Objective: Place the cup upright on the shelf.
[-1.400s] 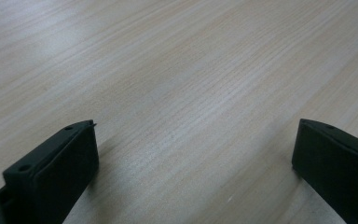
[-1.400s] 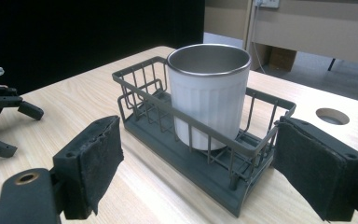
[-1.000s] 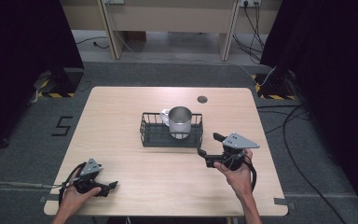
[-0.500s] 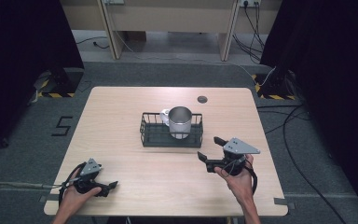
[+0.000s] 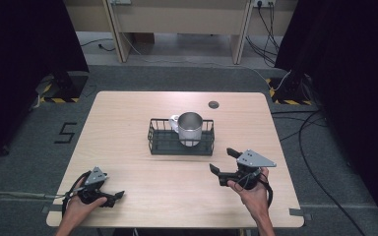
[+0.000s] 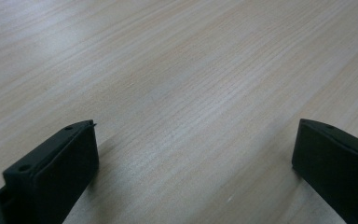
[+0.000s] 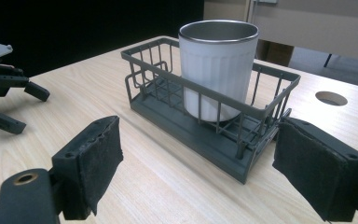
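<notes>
Left tongs (image 5: 119, 195): black body, small grey three-cornered plate on top, black cable trailing off. Right tongs (image 5: 222, 162): black, larger grey three-cornered plate with dots. Jaws are flat black blocks with screw holes; right pair carries rough dark padding. Forearms bare, no sleeves.

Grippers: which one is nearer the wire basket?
The right gripper, open, just off the wire basket's near right corner; the left gripper rests at the table's near left edge.
</notes>
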Tool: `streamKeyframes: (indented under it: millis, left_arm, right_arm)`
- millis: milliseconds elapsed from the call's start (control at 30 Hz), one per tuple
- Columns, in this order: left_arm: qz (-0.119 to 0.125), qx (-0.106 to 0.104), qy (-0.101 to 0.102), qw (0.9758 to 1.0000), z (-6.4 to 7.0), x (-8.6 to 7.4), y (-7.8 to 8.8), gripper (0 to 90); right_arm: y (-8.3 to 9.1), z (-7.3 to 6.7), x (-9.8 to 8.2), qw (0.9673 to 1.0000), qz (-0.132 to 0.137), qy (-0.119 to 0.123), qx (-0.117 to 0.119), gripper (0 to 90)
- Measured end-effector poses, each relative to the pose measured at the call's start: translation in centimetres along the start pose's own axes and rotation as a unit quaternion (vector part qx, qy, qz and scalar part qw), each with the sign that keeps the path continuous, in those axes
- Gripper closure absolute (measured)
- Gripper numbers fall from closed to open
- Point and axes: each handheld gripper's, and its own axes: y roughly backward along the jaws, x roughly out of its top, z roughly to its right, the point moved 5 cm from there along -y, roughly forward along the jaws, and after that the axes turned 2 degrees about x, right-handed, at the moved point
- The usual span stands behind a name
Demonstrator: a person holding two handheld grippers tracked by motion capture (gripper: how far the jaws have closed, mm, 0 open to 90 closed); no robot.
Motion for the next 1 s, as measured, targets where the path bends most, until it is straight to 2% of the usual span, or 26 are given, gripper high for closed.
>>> streamKeyframes:
  millis: [1000]
  left_arm:
    - [0.0,0.0,0.0,1.0,0.0,0.0,0.0,0.0]
  right_arm:
    - [0.9,-1.5,-2.1,1.0,-0.004,-0.002,0.007,15.2]
